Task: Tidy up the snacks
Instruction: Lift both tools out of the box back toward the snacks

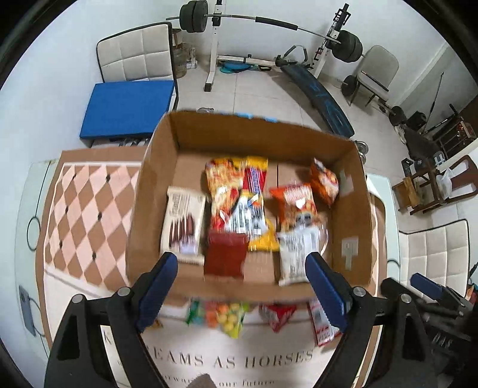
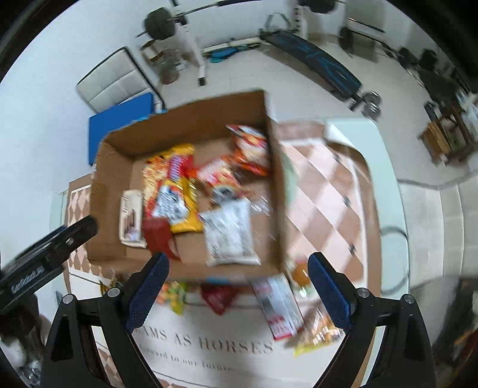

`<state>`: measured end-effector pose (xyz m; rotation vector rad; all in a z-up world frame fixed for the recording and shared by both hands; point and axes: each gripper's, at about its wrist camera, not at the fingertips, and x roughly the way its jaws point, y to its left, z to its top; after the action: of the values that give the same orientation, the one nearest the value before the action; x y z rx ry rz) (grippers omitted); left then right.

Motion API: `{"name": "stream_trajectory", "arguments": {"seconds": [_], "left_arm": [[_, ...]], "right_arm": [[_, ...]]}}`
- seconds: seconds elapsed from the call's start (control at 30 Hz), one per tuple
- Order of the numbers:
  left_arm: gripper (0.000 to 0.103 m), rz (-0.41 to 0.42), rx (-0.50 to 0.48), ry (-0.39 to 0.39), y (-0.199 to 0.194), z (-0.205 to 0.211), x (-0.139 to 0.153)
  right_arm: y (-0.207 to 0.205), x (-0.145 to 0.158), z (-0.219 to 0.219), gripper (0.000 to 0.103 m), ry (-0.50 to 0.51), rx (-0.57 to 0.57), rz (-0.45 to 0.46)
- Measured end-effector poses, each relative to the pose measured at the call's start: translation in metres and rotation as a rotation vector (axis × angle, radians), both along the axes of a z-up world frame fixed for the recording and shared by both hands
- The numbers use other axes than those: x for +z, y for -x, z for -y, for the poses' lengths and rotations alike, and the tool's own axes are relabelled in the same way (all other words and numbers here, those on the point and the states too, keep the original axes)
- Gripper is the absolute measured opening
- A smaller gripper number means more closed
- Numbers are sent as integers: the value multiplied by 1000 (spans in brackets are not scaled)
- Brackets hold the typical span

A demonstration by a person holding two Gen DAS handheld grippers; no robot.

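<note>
two wrist views look steeply down on one table (image 1: 385, 191), covered by a mat (image 1: 86, 206) with a brown and pink diamond pattern and a pale panel printed with words. behind it, on the tiled floor, stand a weight bench (image 1: 316, 89) with a loaded barbell (image 1: 254, 19), a white padded chair (image 1: 134, 50) and a blue cushion (image 1: 128, 110).

on the mat sits an open cardboard box (image 1: 352, 209), and most of the snacks lie flat on its floor. the biggest is a white packet (image 1: 295, 253) by the near wall, with an orange packet (image 1: 294, 200) just past it. along the middle lie a yellow packet (image 1: 257, 209) and an orange-yellow one (image 1: 222, 185) side by side and overlapping. a cream packet with brown sticks pictured on it (image 1: 183, 221) lies at the left, a dark red packet (image 1: 225, 256) near the front, and a small orange packet (image 1: 324, 180) leans in the far right corner.

more snacks lie on the mat outside the box, along its near wall: a red and white carton (image 2: 279, 307), a bag of coloured sweets (image 1: 224, 316), a small red packet (image 1: 277, 315) and, seen from the right wrist, an orange-yellow bag (image 2: 316, 331).

the left gripper (image 1: 242, 286) hangs over the near wall of the box, its blue-padded jaws spread wide with nothing between them. the right gripper (image 2: 239, 286) hangs the same way, jaws wide apart and empty. both views are smeared by motion, so the print on the packets cannot be read.
</note>
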<state>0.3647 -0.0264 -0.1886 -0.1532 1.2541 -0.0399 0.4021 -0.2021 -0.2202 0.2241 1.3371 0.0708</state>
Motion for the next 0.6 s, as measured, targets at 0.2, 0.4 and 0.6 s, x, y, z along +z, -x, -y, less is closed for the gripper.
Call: {"name": "stream_trajectory", "arguments": {"seconds": [0.2,0.4,0.6], "left_arm": [[87,-40,-10,-2,37,19,-24],[87,-127,-21,-5,55,33,-66],[87,-176,-19,-16,60,36,-91]], "right_arm": [[48,-46,62,96,-6,-153,-114],[76,-111,106,96,4,-258,-245],[90,-163,123,96,-79,-326,-330]]}}
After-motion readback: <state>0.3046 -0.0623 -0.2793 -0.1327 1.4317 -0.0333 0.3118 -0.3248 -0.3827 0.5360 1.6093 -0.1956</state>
